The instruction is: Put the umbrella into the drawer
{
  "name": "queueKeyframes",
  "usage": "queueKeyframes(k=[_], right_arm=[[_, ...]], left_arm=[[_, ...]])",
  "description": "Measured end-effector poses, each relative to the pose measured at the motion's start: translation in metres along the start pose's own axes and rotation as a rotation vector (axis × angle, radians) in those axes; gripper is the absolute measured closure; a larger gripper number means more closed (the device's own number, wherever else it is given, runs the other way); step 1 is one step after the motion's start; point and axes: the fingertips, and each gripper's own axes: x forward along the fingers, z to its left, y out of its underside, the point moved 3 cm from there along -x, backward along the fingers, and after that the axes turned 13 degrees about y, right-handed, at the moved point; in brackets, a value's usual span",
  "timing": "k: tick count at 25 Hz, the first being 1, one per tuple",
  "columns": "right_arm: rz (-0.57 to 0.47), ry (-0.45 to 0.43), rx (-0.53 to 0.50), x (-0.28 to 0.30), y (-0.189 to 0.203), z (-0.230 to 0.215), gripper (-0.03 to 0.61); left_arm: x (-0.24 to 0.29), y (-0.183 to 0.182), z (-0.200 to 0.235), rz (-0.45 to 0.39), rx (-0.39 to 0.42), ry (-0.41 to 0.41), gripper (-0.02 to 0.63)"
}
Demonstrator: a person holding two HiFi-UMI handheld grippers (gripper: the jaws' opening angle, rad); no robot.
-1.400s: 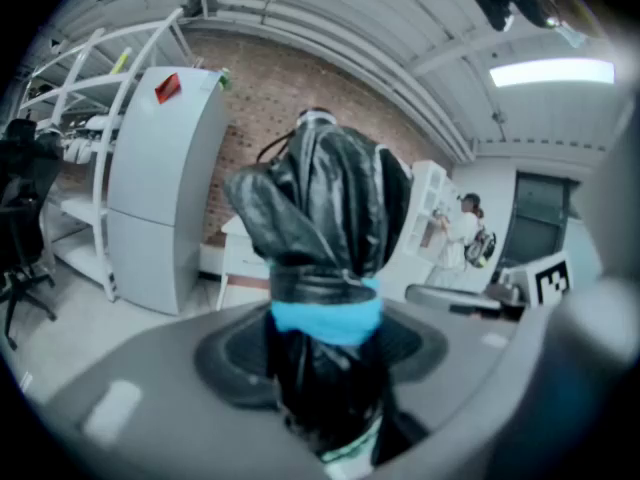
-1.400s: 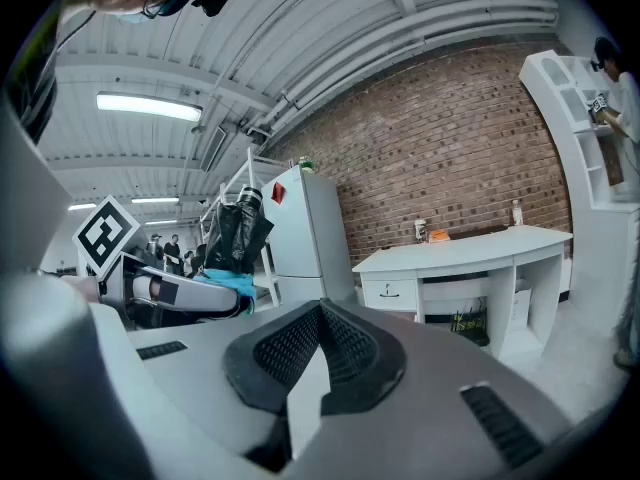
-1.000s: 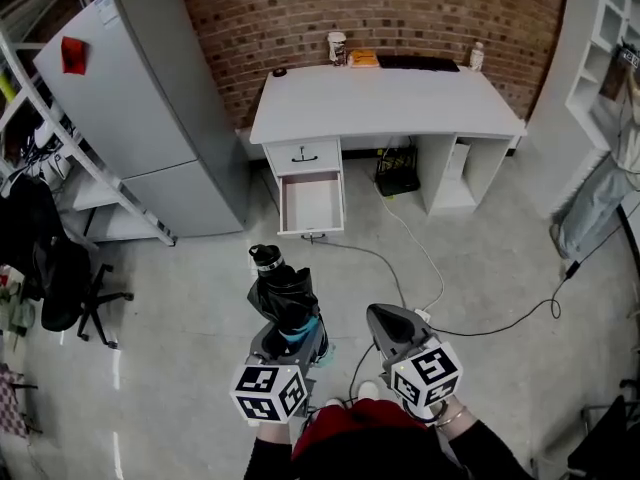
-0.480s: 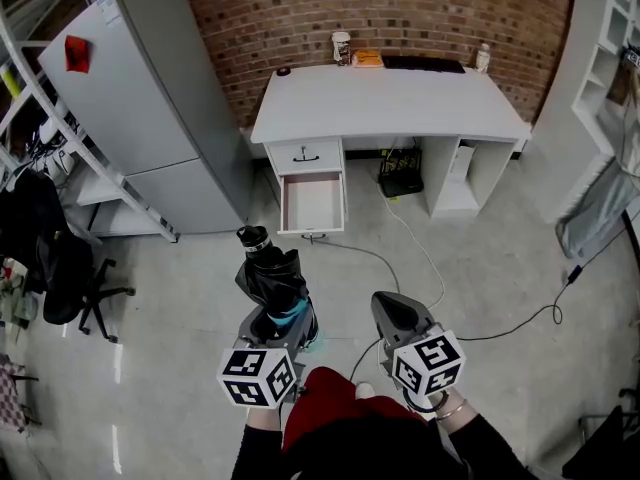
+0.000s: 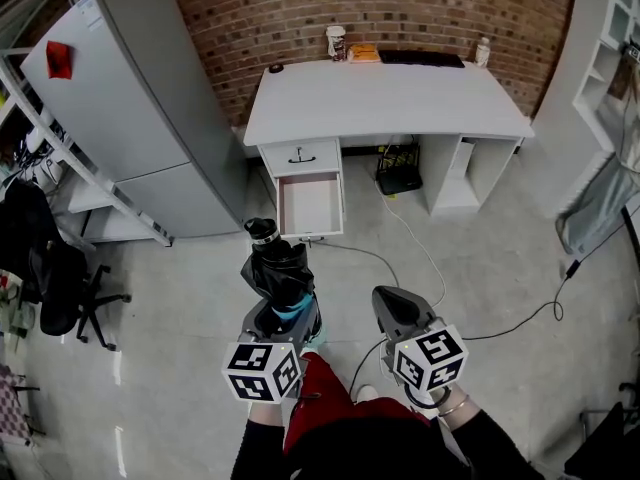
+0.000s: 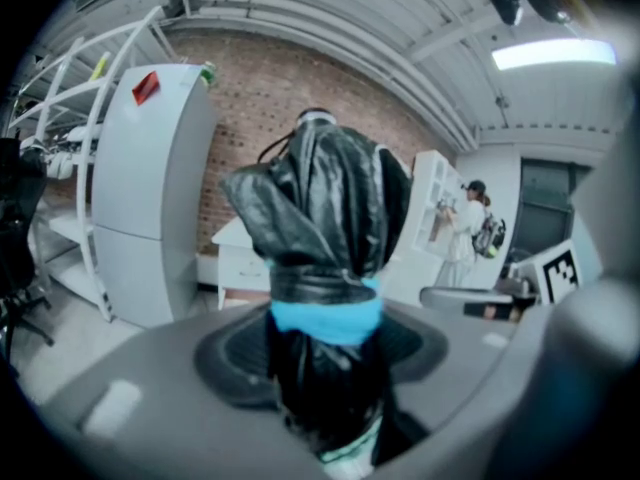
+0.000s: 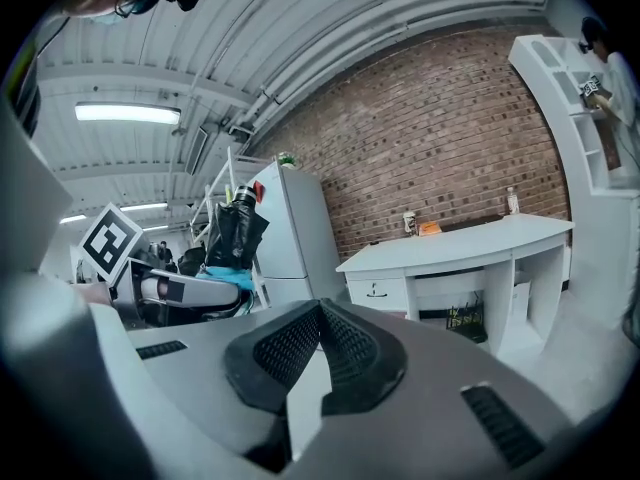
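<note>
The left gripper [image 5: 284, 308] has its jaws clamped on the folded black umbrella [image 5: 276, 271], gripping it low down at a blue band. The umbrella rises out of the jaws and leans toward the far side, capped tip uppermost. The right gripper [image 5: 388, 298] has its jaws drawn together at the tips, with nothing between them. Both are held over the floor at the near side. The drawer [image 5: 310, 204] stands pulled open under the left end of the white counter [image 5: 385, 98], well apart from the umbrella. A grey fridge [image 5: 140, 118] stands left of the counter.
</note>
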Motion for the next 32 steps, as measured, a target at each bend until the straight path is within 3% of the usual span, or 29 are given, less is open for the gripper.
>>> queueKeyframes(k=[11, 19, 32], right_arm=[[0.042, 0.015, 0.015, 0.102, -0.010, 0.035, 0.577], [0.071, 0.097, 0.032, 0.189, -0.020, 0.053, 0.577], [0.130, 0.209, 0.054, 0.256, -0.015, 0.045, 0.577]], left_arm=[[0.029, -0.020, 0.104, 0.044, -0.029, 0.036, 0.364], [0.056, -0.041, 0.190, 0.085, -0.043, 0.079, 0.364], [0.107, -0.049, 0.270, 0.163, -0.066, 0.149, 0.365]])
